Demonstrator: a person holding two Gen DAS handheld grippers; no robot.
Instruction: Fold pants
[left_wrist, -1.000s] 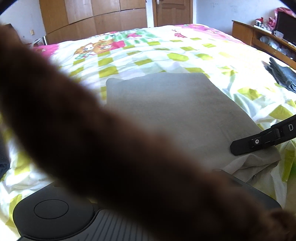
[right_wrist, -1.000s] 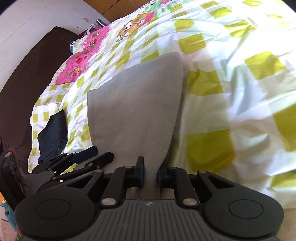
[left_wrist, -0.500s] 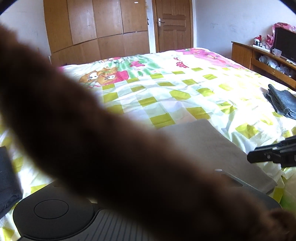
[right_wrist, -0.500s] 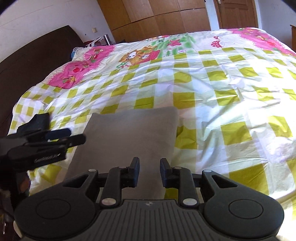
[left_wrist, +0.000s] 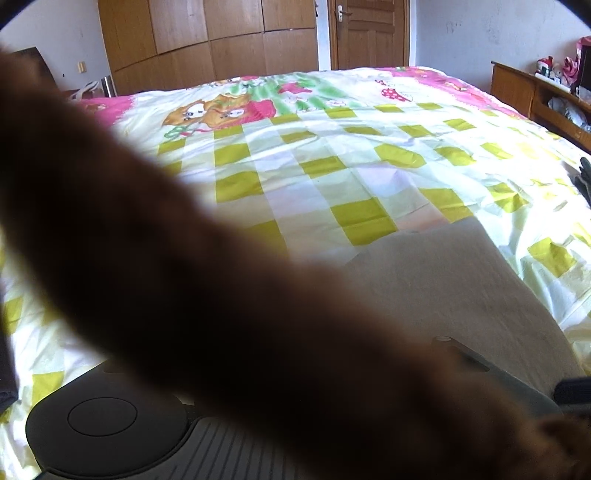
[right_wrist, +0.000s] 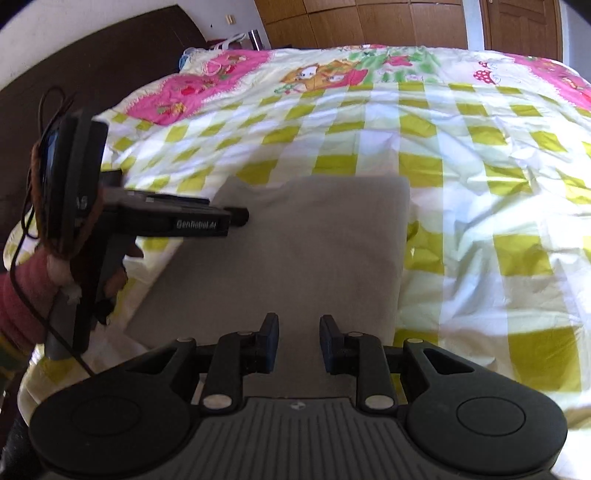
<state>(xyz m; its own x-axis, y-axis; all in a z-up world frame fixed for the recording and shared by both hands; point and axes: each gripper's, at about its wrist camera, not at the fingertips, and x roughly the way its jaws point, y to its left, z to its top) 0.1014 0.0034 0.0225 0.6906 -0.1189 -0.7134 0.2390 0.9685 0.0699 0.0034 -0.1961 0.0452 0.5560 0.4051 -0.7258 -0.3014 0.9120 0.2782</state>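
The grey pants (right_wrist: 295, 251) lay folded into a neat rectangle on the checked bed (right_wrist: 480, 206); the right claw (right_wrist: 295, 341) hung empty, jaws apart, above their near edge; the left claw (right_wrist: 236, 218) hovered beside them, its opening unclear; folding looked finished, so next probably only withdrawal.

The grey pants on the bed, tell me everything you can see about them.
The grey pants are folded into a flat, roughly rectangular stack of soft, matte cloth with smooth top and fairly straight edges. They lie on the checked bedspread, near its front edge. The right gripper is open, with nothing between its fingers, above the near edge. The left gripper reaches over the left side; contact can't be judged.
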